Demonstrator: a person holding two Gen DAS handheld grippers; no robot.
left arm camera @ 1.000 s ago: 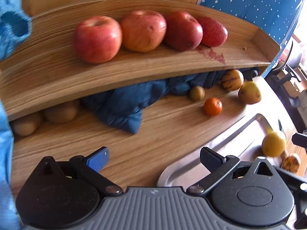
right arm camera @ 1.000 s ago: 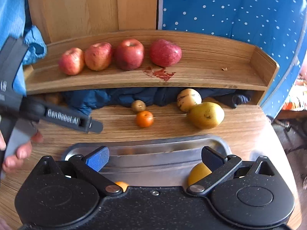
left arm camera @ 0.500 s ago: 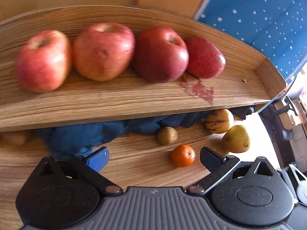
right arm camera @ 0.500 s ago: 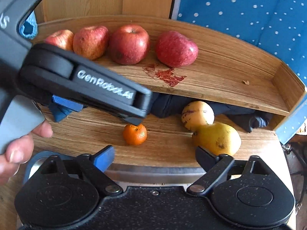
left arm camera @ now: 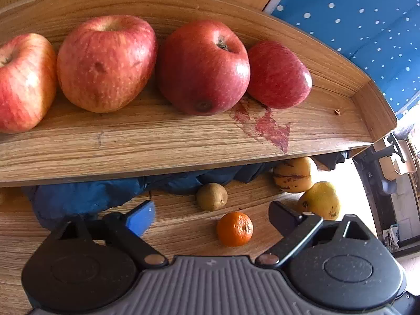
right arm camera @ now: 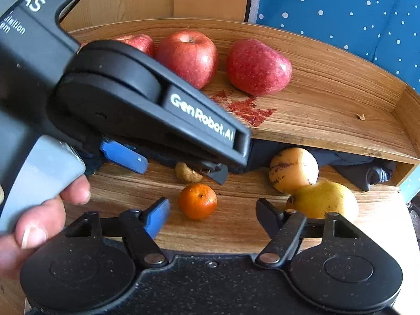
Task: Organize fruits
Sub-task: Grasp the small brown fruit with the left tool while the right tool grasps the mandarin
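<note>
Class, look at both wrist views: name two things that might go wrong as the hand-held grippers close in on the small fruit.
Both open hand-held grippers, left and right, converge on the tangerine, so they might collide. The round tangerine and the kiwi beside it could roll if nudged.

Your left gripper [left arm camera: 211, 211] is showing a ribbed grey body between two round, speckled black housings, with silver rivets at the link arms, a blue pad on the finger at nine o'clock and a bare black finger at three o'clock. Your right gripper [right arm camera: 212, 211] is wearing the same shape in speckled black, with a small screw at its centre. In the right wrist view, white "GenRobot.AI" lettering is running along your left gripper's black side, and your left hand [right arm camera: 34, 225], bare-skinned with pale nails, is wrapping its grey handle.
</note>
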